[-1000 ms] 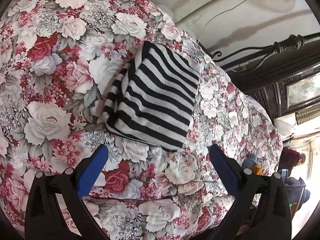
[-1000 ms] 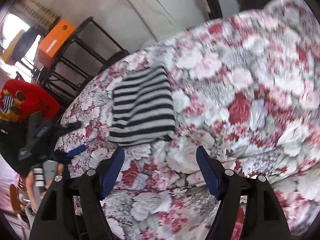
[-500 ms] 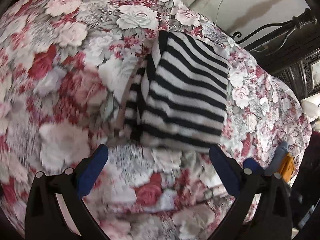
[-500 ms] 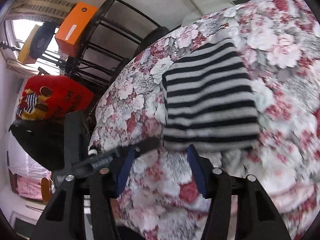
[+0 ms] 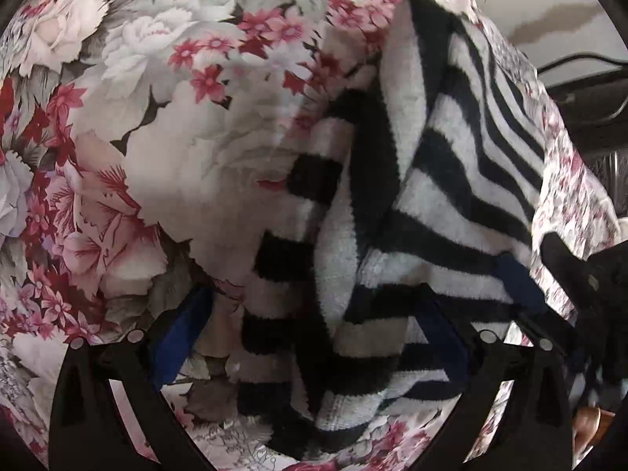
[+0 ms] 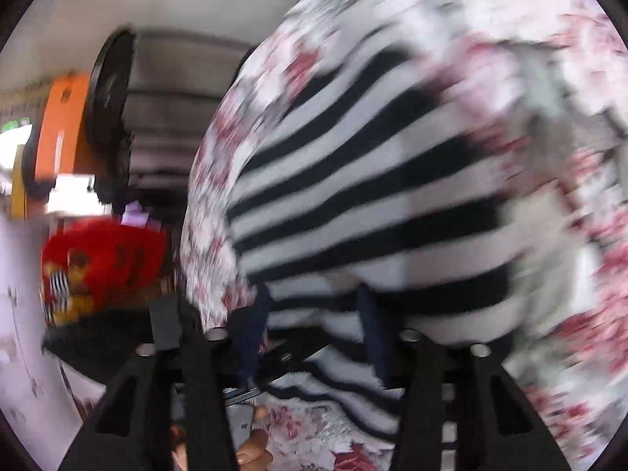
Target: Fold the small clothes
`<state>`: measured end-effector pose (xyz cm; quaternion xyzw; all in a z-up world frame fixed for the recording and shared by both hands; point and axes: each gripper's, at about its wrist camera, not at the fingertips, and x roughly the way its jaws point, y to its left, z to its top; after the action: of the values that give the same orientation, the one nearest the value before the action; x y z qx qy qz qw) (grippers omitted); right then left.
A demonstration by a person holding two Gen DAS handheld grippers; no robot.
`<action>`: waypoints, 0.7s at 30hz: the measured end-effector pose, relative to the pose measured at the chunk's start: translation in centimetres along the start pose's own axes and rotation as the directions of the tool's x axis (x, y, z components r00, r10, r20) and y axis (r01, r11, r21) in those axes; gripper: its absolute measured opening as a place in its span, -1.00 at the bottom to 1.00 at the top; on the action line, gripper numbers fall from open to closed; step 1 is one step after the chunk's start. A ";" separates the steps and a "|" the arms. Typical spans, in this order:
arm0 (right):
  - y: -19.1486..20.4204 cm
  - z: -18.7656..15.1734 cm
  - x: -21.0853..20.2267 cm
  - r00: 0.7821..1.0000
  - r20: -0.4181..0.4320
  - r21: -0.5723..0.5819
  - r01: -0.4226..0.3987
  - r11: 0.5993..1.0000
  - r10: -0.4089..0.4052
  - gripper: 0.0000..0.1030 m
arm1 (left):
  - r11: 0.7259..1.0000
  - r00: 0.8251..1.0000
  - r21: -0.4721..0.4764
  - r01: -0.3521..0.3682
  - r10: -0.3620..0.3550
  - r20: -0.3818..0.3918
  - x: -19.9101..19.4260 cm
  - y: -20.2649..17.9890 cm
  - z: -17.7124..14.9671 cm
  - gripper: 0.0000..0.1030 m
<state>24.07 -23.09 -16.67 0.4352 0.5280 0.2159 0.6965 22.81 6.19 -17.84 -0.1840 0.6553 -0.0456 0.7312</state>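
Left wrist view: left gripper (image 5: 310, 337) jaws wide apart over striped garment (image 5: 392, 235) edge; right gripper (image 6: 312, 333) jaws closing w/ hem between. Pinch all layers, not floral bedspread (image 5: 137, 137).

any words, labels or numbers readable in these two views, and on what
None can be read.
orange box: a pale label strip, too blurred to read.
red bag: a printed picture, no legible words.
striped garment and flowered bedspread: patterns only, no text.
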 end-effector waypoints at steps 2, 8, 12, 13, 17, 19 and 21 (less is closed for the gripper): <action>-1.1 1.0 -1.7 0.998 0.065 0.036 -0.006 0.999 0.003 -0.22 | 0.999 0.999 -0.034 -0.015 0.017 0.043 -1.2 0.5 0.7 0.92; 1.6 2.8 -2.7 0.988 0.147 -0.015 -0.039 0.999 0.041 0.05 | 0.997 0.973 0.047 0.068 -0.076 0.219 -6.9 -2.4 3.5 0.91; 4.1 3.2 1.0 0.996 0.072 -0.082 -0.054 0.995 0.060 0.13 | 0.997 0.982 0.078 -0.020 0.005 0.190 -4.6 -3.5 5.4 0.91; 3.7 3.2 1.7 0.998 0.057 -0.082 -0.008 0.997 0.012 0.10 | 0.997 0.986 0.066 -0.042 0.030 0.164 -3.4 -2.9 5.6 0.91; 1.3 3.3 0.1 0.988 0.122 -0.036 0.096 0.995 -0.091 -0.24 | 0.997 0.993 -0.043 0.061 -0.056 0.105 -1.5 1.0 5.6 0.92; 0.5 3.4 -2.0 0.983 0.160 0.031 0.084 0.996 -0.088 -0.15 | 0.998 0.993 -0.048 0.050 -0.044 0.110 -2.9 1.0 5.1 0.92; 1.5 2.5 -3.8 0.983 0.180 0.030 0.044 0.999 -0.049 -0.10 | 0.999 0.987 -0.019 0.038 -0.035 0.157 -4.9 0.7 4.0 0.91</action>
<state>25.29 -26.19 -13.20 0.4495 0.4757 0.1523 0.7406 25.91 9.21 -13.12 -0.2071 0.5926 -0.0371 0.7775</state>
